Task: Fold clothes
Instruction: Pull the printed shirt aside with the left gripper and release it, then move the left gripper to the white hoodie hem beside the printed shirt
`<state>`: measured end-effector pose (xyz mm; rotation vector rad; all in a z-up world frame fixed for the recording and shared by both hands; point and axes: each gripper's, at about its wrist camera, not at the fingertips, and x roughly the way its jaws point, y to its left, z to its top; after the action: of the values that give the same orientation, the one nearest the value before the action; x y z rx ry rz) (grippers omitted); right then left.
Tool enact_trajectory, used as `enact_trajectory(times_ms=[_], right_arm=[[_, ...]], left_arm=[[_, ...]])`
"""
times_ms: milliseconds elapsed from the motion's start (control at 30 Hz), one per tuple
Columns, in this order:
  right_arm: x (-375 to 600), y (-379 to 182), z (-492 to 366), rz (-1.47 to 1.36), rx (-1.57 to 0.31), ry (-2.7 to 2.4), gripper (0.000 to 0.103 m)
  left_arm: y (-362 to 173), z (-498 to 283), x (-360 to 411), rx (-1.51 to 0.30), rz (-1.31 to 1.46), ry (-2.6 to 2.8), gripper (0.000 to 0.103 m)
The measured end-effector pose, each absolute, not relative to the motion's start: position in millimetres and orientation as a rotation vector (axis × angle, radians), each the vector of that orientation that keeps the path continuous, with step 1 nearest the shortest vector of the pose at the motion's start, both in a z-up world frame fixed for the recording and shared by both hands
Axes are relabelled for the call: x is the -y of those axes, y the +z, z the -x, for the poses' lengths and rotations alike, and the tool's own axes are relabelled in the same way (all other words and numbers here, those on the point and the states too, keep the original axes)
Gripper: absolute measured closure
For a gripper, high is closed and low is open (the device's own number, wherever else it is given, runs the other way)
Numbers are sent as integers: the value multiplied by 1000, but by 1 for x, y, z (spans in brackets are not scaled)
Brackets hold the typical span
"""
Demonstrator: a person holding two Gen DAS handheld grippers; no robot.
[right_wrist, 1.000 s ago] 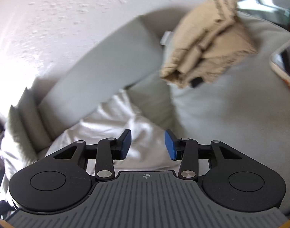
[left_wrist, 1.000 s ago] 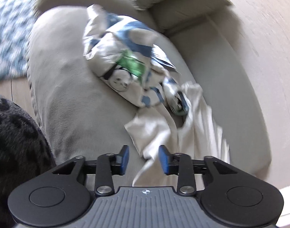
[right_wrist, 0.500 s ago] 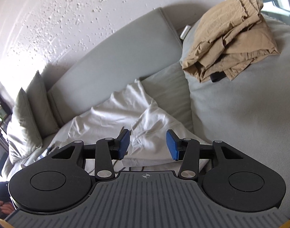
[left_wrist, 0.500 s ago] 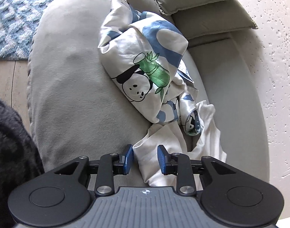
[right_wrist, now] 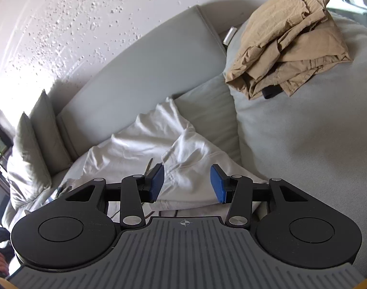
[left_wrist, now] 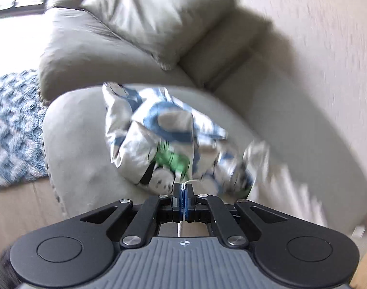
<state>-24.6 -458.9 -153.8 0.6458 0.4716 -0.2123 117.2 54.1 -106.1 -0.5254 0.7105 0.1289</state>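
White garment (right_wrist: 183,151) edge pinched in left gripper (left_wrist: 183,198); right gripper (right_wrist: 187,184) jaws apart above it.

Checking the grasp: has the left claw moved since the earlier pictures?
Yes. The left claw has just closed on the white cloth and lifted; the grey sofa cushion sits farther below, and the back pillows have come into view.

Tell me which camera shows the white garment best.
The right wrist view: the white garment lies sharp and spread on the sofa, ahead of the open right hand-held gripper. The left wrist view shows only a blurred edge and a sliver pinched in the left hand-held gripper.
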Motion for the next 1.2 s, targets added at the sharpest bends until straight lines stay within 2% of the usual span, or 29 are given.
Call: enact_trajectory(times_ms=[100, 233, 400, 567, 633, 667, 700, 733, 767, 1000, 1200], right_arm=[[456, -153, 22, -640, -474, -197, 54], [452, -152, 23, -624, -479, -183, 54], [457, -153, 25, -661, -469, -192, 54], [462, -155, 27, -700, -460, -198, 54], [462, -154, 28, -700, -460, -197, 54], [463, -154, 28, -703, -460, -196, 54], [463, -155, 29, -706, -459, -195, 54], [465, -155, 29, -712, -459, -195, 54], [466, -155, 29, -719, -458, -195, 54], [469, -156, 30, -762, -447, -178, 52], [480, -163, 35, -859, -457, -199, 48]], left_arm=[[-116, -125, -49, -751, 492, 100, 103], [-104, -123, -24, -645, 381, 40, 103], [-79, -94, 63, -456, -2, -255, 103], [-120, -65, 166, -564, -404, -525, 101], [-135, -49, 183, -621, -476, -574, 86], [-139, -42, 187, -636, -488, -603, 82], [-141, -37, 186, -648, -490, -623, 74], [-140, -31, 182, -659, -480, -623, 64], [-136, -28, 174, -668, -449, -613, 59], [-101, -54, 62, -715, 163, -244, 42], [-142, -97, 6, -929, 503, -97, 46]])
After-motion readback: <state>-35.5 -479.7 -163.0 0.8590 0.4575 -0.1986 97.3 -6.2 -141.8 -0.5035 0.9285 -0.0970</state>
